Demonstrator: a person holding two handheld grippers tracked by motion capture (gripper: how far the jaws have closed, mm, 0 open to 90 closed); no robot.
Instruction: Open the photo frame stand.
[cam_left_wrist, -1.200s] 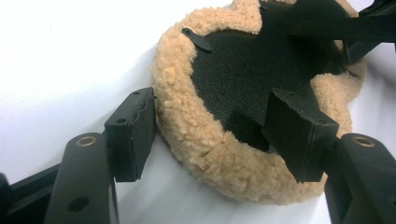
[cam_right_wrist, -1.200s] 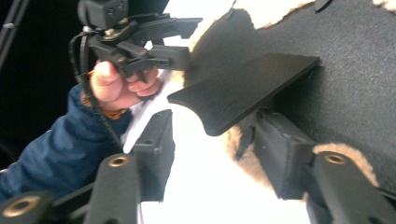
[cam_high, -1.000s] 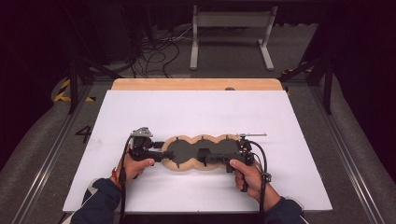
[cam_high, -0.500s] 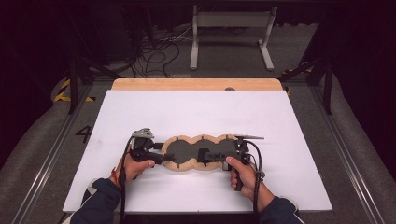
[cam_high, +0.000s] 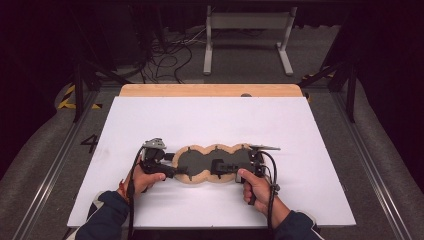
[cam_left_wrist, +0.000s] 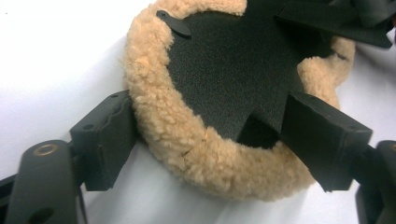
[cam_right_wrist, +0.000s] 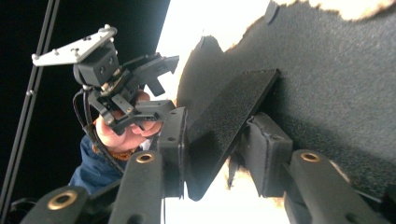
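The left hand-held gripper (cam_left_wrist: 205, 149), jaws just opening, straddles the fleece-edged pad (cam_high: 212, 162); the right hand-held gripper (cam_right_wrist: 215, 140) clamps its half-hidden black flap (cam_right_wrist: 229, 121).

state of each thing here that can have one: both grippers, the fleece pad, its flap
left hand-held gripper: open, jaws just widening, astride the pad's fleece rim, pads off it
right hand-held gripper: shut on flap, jaws just closing
fleece pad: flat on the white table, dark side up
flap: lifted off the dark face, pinched
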